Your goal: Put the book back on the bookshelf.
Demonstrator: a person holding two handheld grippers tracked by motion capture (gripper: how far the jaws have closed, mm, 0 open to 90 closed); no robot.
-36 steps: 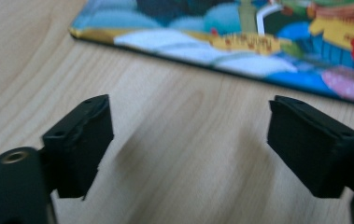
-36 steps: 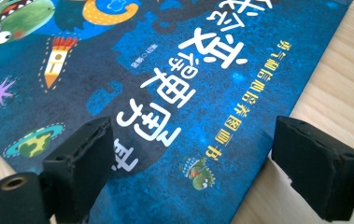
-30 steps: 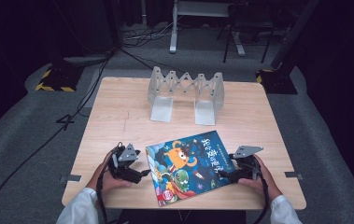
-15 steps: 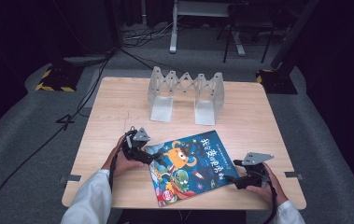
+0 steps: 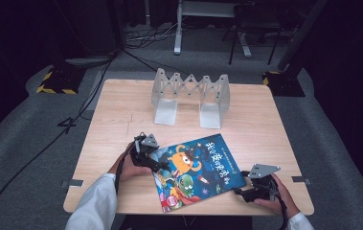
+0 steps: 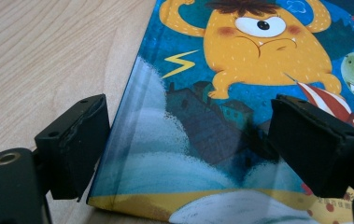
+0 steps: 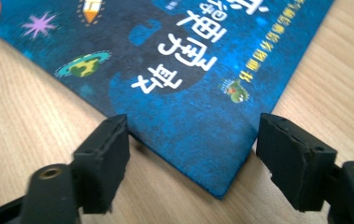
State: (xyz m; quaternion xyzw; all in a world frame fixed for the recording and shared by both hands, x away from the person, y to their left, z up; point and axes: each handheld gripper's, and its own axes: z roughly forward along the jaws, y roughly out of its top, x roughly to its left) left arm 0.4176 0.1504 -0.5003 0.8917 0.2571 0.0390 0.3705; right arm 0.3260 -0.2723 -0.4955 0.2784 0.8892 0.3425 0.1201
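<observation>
Book (image 5: 198, 171) is lying flat, cover up, on the near half of the wooden table (image 5: 121, 110), turned at an angle to the table edge. Left gripper (image 5: 151, 160) is sitting at the book's left edge, jaws spread, one over the bare table and one over the cover, not pinching. Right gripper (image 5: 239, 192) is facing the book's near right corner; its jaws have just been closing but are standing apart on either side of that corner, not pressing. Grey folding rack (image 5: 191, 97) is standing well behind.
</observation>
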